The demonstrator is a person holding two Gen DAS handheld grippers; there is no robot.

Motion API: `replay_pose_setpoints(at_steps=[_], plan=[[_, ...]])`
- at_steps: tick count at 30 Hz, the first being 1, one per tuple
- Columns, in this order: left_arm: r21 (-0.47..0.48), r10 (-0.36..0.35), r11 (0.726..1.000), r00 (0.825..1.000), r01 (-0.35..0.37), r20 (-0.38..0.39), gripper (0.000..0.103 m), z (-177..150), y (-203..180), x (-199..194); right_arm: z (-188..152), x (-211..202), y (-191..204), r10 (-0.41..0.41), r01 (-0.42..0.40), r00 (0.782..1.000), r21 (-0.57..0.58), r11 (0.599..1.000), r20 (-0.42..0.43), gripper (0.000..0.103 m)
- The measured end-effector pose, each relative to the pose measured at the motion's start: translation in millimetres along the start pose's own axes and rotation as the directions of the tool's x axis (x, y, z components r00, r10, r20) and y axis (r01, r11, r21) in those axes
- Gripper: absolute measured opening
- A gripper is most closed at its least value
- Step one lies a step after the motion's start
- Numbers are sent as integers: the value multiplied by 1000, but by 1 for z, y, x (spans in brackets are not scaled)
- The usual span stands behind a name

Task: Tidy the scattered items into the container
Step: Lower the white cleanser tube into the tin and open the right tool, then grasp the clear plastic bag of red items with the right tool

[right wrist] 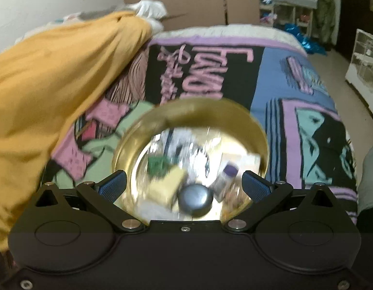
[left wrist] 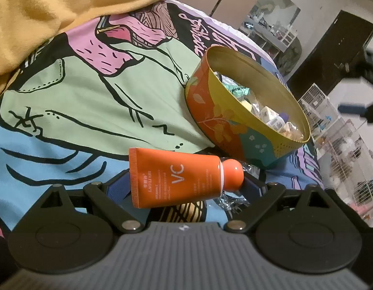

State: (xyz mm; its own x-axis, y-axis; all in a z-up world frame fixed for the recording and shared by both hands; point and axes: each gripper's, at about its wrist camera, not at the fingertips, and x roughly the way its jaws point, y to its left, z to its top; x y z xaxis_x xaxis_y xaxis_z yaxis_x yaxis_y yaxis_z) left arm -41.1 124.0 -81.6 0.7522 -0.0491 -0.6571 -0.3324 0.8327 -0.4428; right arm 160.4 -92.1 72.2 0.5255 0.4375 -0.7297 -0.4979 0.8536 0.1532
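Observation:
My left gripper (left wrist: 186, 183) is shut on an orange VC cream tube (left wrist: 176, 176), held crosswise above the bed. The round tin (left wrist: 225, 125), orange, yellow and teal outside and gold inside, stands just ahead and to the right with several small items in it. My right gripper (right wrist: 185, 183) is open right above the tin (right wrist: 193, 113). Below it a dark round lid-like object (right wrist: 194, 199), a yellow packet (right wrist: 165, 186) and a purple-capped bottle (right wrist: 226, 176) lie in the tin, blurred.
The patterned bedspread (left wrist: 72, 101) covers the bed. A mustard-yellow cloth (right wrist: 53, 79) is heaped at the left. A crinkled clear wrapper (left wrist: 231, 199) lies under the tube. White cages (right wrist: 365, 70) stand on the floor at the right.

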Motion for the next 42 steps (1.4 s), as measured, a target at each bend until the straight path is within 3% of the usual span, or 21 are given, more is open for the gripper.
replay_pose_setpoints(at_steps=[16, 23, 29, 33, 37, 42], plan=[[-71, 6, 998, 999, -3, 45, 93, 4, 10, -8, -80, 17, 25, 58, -77, 985, -114, 991, -160, 98], [-127, -2, 992, 995, 15, 101, 93, 6, 19, -17, -109, 42, 41, 48, -84, 971, -145, 986, -235, 95], [-131, 0, 991, 995, 13, 101, 93, 8, 19, -16, -120, 70, 65, 17, -72, 964, -202, 977, -265, 89], [-126, 5, 992, 995, 7, 96, 93, 7, 19, -13, -125, 90, 79, -5, -67, 956, -238, 969, -293, 81], [-122, 6, 993, 995, 6, 95, 93, 6, 18, -13, -131, 103, 86, -30, -60, 951, -280, 958, -306, 56], [-104, 9, 995, 996, 1, 93, 93, 5, 16, -12, -130, 85, 77, 8, -84, 961, -267, 960, -276, 32]])
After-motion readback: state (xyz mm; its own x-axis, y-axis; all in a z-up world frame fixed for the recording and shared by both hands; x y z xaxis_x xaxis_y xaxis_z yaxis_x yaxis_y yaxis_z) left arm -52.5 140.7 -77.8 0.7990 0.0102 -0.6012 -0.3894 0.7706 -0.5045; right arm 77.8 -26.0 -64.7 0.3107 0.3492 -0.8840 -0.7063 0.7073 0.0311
